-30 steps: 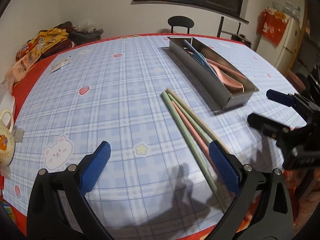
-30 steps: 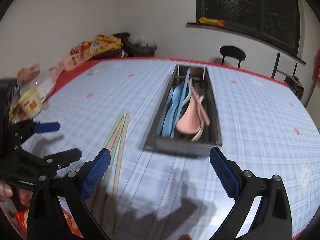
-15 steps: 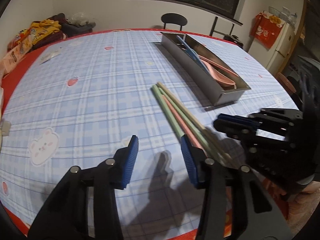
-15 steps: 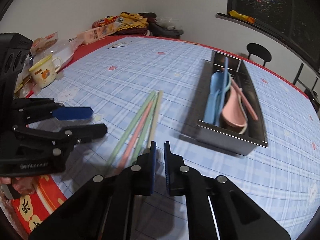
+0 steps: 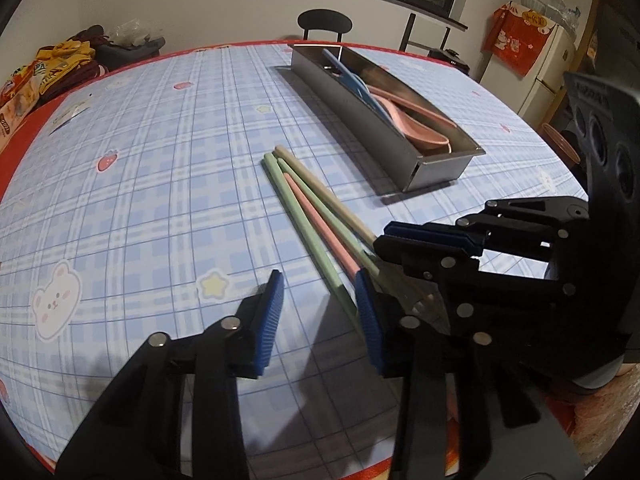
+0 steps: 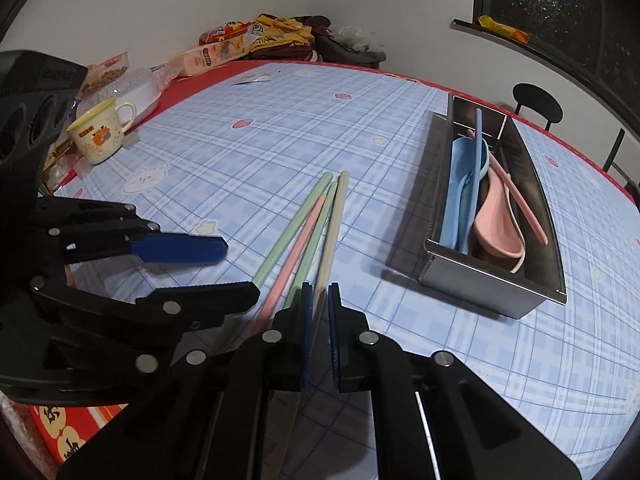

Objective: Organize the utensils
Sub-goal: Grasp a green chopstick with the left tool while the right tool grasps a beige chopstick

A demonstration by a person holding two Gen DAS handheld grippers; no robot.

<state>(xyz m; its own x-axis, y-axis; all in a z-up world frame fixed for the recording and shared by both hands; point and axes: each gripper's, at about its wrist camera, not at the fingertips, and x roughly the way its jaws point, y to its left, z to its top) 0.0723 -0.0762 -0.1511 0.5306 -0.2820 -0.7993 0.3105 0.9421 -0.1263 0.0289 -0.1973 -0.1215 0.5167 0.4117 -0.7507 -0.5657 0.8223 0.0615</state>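
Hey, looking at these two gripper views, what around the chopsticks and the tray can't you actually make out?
- Near ends of the chopsticks: left wrist view, hidden behind both grippers.
- Whether the right gripper pinches the beige chopstick: right wrist view, the fingers cover the contact.
- Utensils low in the metal tray: left wrist view, the near wall hides them.
- Mug print: right wrist view, too small.

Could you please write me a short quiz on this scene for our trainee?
1. True or false: the steel tray holds a pink spoon.
2. How many chopsticks lie outside the tray?
3. Which chopstick runs between the pads of the right gripper? A pink, B beige, C green.
Key: 1 true; 2 four; 3 B, the beige chopstick.
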